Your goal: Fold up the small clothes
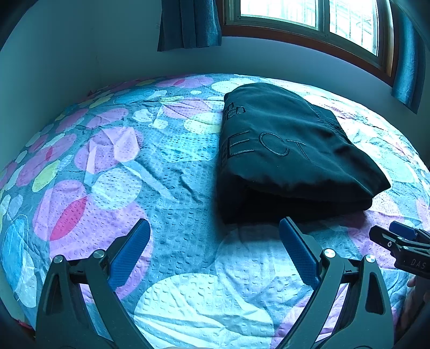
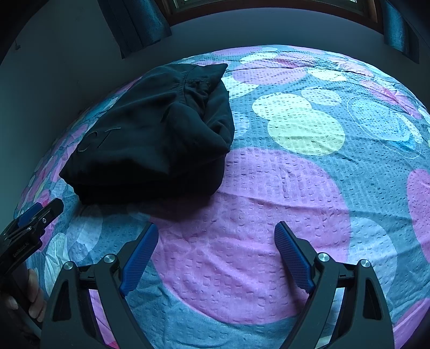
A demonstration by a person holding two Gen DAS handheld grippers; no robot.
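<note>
plainly, both tools hang back from the work, not on it. the left gripper (image 1: 213,228) sits low over the bedspread (image 1: 113,171) with its blue pads spread wide and nothing between them, its right pad just short of the near edge of the dark garment (image 1: 290,153). the right gripper (image 2: 215,232) is likewise spread wide and empty, hovering over a big pink patch of the bedspread (image 2: 295,166), with the dark garment (image 2: 153,139) ahead and to its left. each tool shows at the edge of the other's view, so the two are side by side, both on the near side of the cloth. my reading is that they are held off like this because the fold looks done, or nearly so, and the open jaws are either just free of the cloth or ready for one last tuck; the pictures do not settle which.

the garment lies on the bed, towards the wall under the window (image 1: 309,16), resting flat on the bedspread and touched by neither tool. it is black or very dark, soft and fairly thick, doubled over into a compact bundle with several layers stacked at the near edge. stitched outline letters run across the top face, partly hidden by the fold. from the right wrist view the far end looks less tidy: a pointed corner sticks up and some bunched folds sit near a seam, so that end may want smoothing.
</note>
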